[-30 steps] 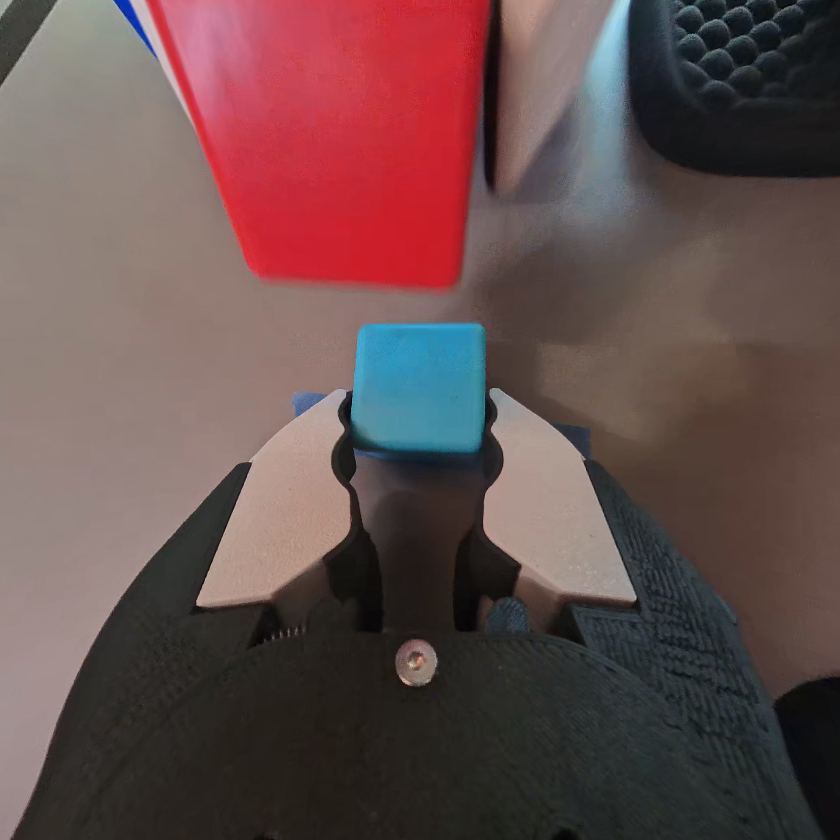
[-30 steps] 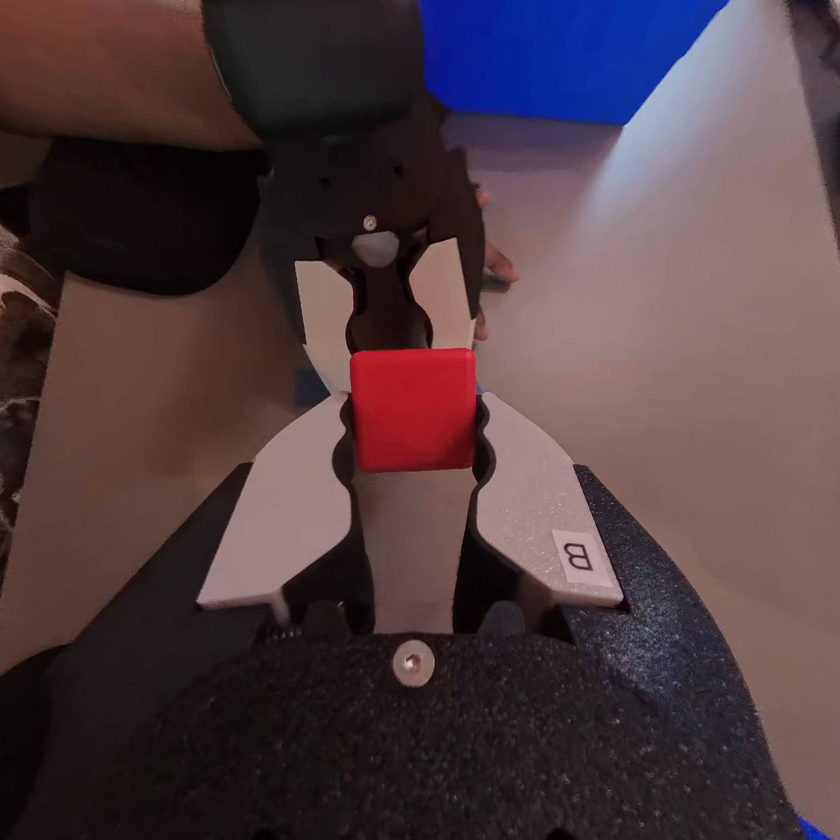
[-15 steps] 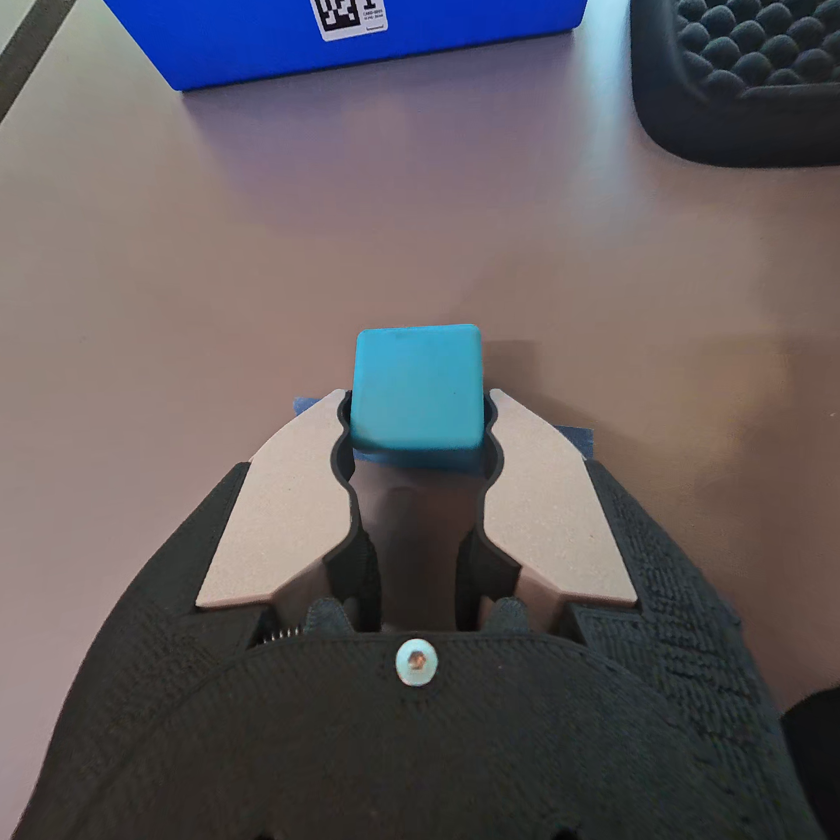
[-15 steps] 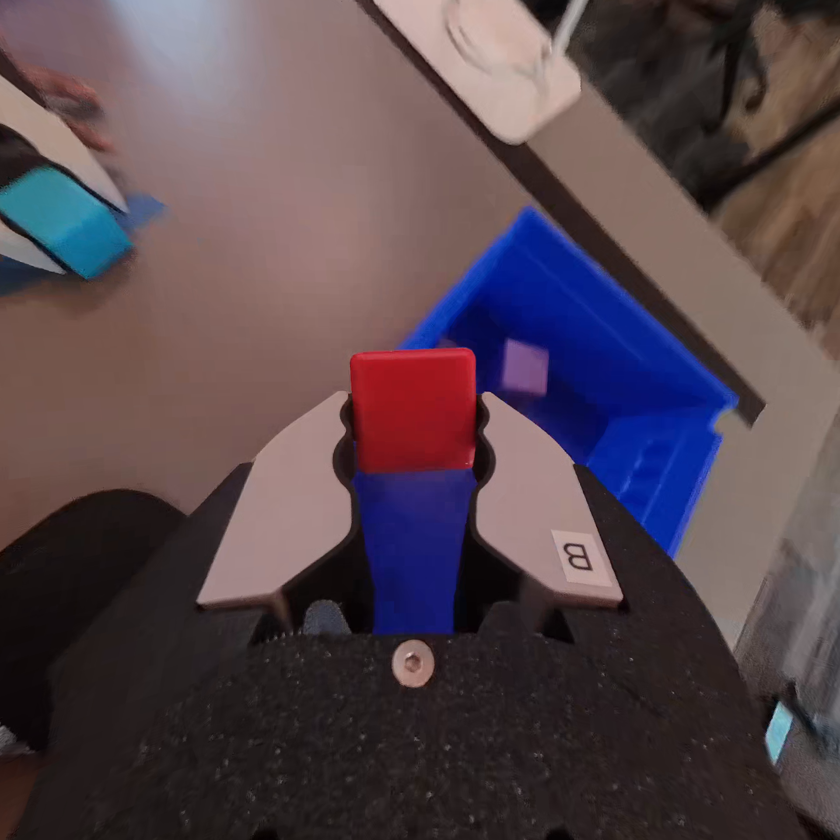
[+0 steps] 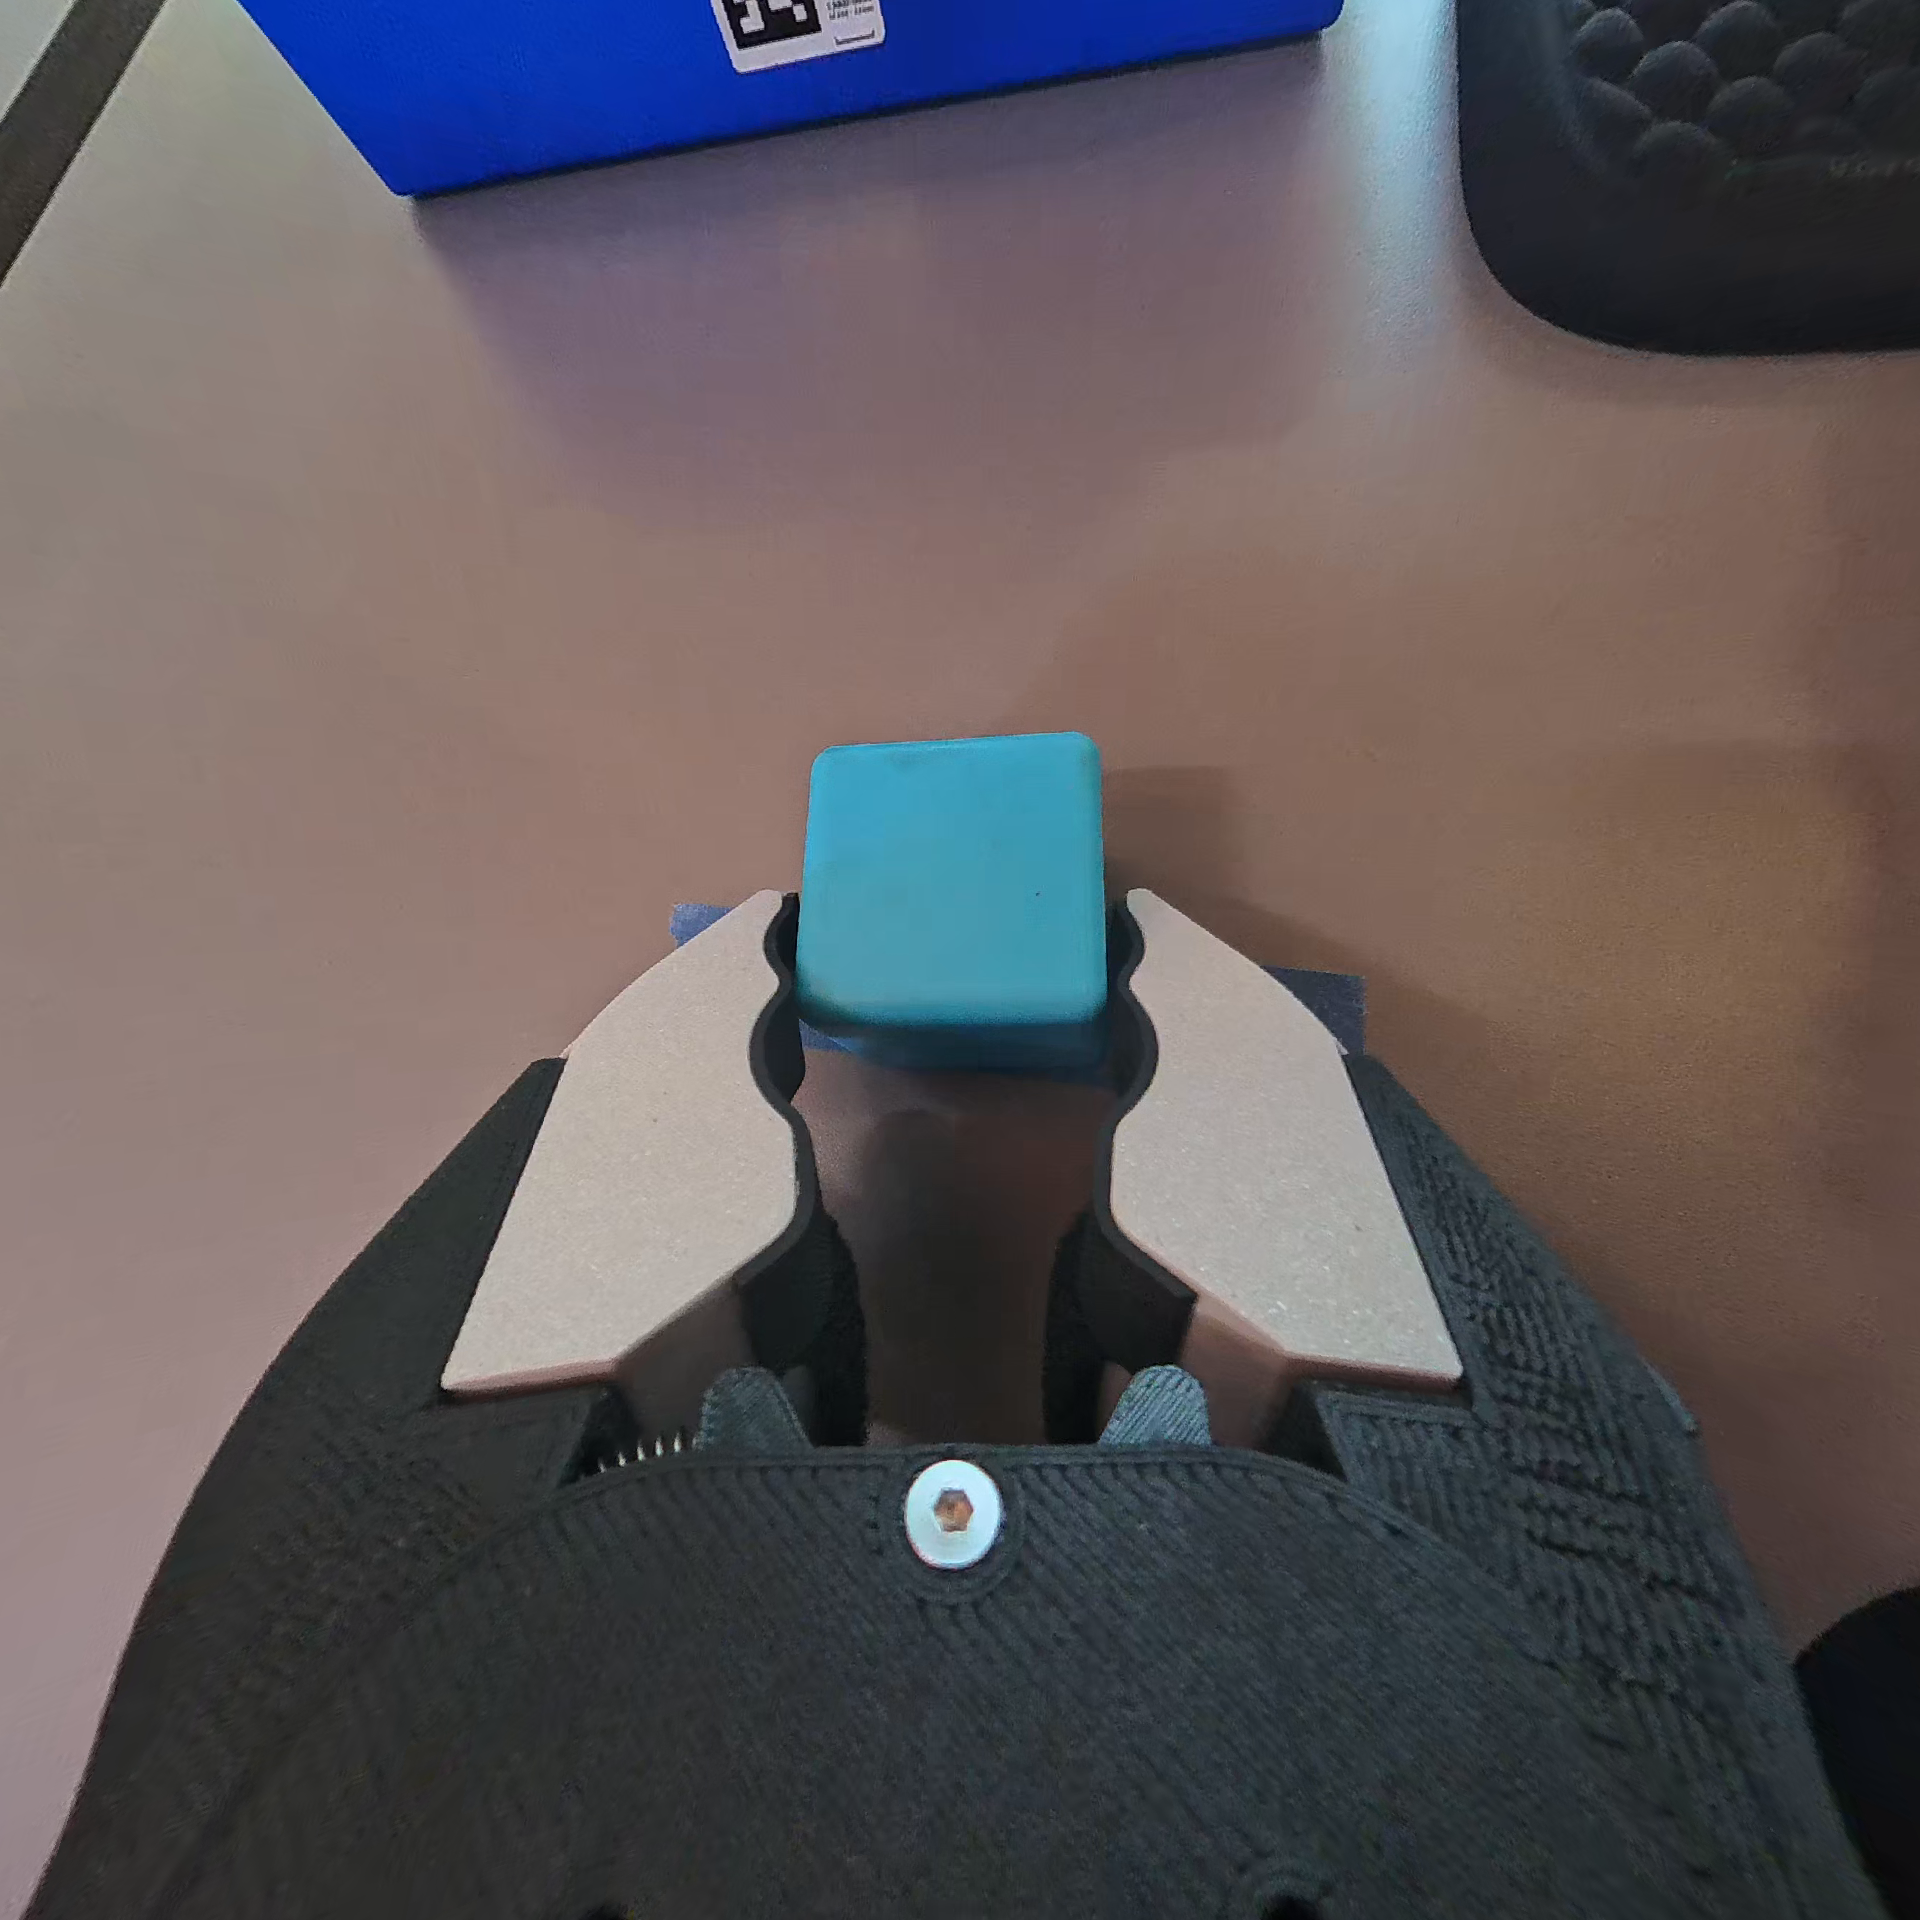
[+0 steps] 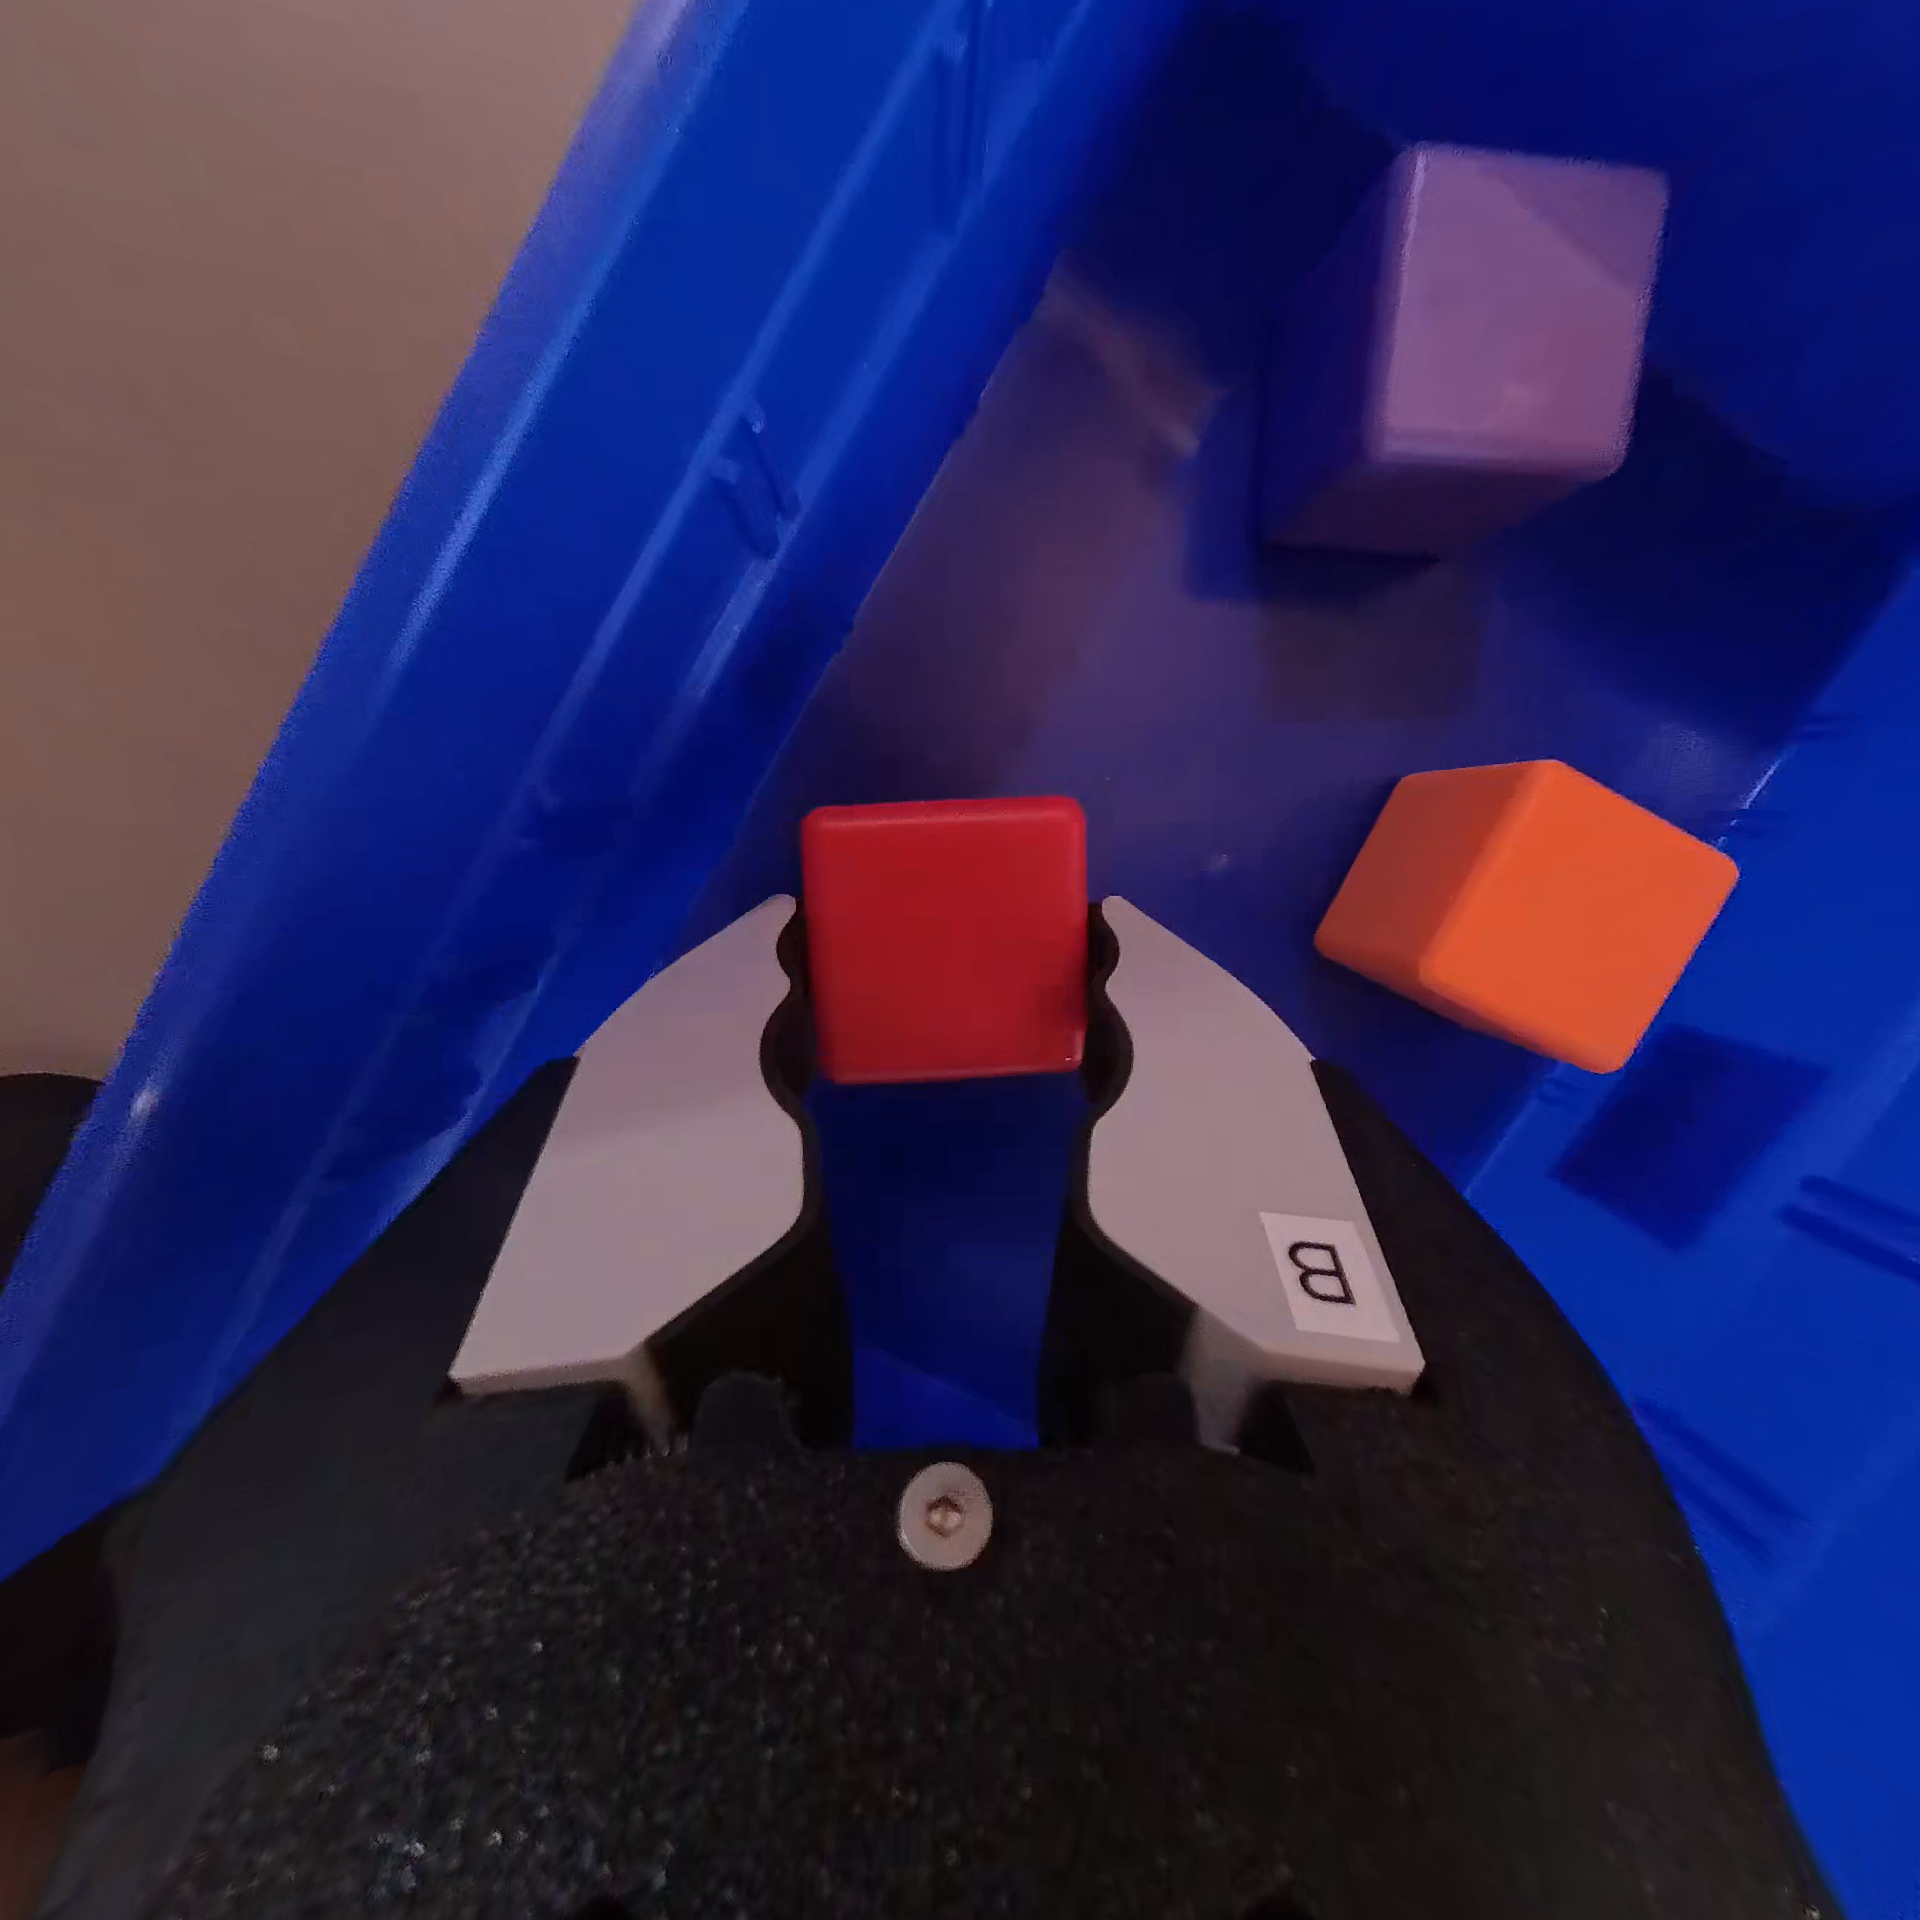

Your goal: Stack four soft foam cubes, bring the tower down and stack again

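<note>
My left gripper [image 5: 951, 914] is shut on a teal foam cube [image 5: 951, 883], held low over the brown table, above a patch of blue tape [image 5: 1320, 992]. My right gripper [image 6: 940, 935] is shut on a red foam cube [image 6: 940, 935] and is inside the blue bin [image 6: 623, 520], close above its floor. A purple cube [image 6: 1475, 332] and an orange cube [image 6: 1527, 904] lie loose on the bin floor, to the right of the red cube. The right gripper does not show in the left wrist view.
The blue bin [image 5: 831, 83], with a white sticker on its wall, stands at the far edge of the table in the left wrist view. A black bumpy mat [image 5: 1704, 156] lies at the far right. Bare table [image 6: 208, 312] shows left of the bin. The tips of one gripper are about 25 centimeters away from the tips of the other.
My right gripper has swung with the red cube from in front of the left gripper to the blue bin and gone down into it. My left gripper has barely moved with the teal cube.
</note>
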A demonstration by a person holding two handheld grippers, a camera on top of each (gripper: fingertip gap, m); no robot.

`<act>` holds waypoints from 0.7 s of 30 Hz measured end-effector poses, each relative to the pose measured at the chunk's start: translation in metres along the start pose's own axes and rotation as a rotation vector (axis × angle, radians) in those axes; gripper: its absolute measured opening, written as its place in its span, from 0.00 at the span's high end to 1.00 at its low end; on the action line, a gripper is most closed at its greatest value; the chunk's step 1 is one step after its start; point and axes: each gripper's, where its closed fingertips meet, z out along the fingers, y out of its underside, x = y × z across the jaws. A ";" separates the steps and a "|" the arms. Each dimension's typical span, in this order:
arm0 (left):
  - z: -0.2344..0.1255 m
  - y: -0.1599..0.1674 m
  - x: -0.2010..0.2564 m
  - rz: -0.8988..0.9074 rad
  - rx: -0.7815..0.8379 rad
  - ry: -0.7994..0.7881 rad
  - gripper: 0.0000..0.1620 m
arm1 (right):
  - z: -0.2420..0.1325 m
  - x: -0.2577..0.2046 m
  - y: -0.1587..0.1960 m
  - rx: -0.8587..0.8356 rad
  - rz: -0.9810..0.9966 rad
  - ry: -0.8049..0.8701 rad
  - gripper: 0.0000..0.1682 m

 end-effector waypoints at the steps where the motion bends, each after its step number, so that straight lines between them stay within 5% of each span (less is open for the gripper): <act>1: 0.000 0.000 0.000 0.000 0.000 0.000 0.65 | 0.002 -0.001 0.002 -0.009 0.000 -0.010 0.70; 8: -0.003 -0.002 0.000 -0.017 0.015 0.008 0.62 | 0.008 0.000 -0.004 0.045 0.009 -0.027 0.63; 14: -0.037 -0.025 -0.009 -0.108 0.207 0.025 0.42 | -0.076 0.023 -0.066 0.458 0.024 0.203 0.51; 18: -0.067 -0.048 -0.017 -0.158 0.406 0.021 0.27 | -0.134 -0.063 -0.129 0.802 -0.256 0.032 0.53; 21: -0.089 -0.064 -0.020 -0.191 0.550 0.036 0.21 | -0.122 -0.159 -0.145 0.781 -0.506 -0.281 0.50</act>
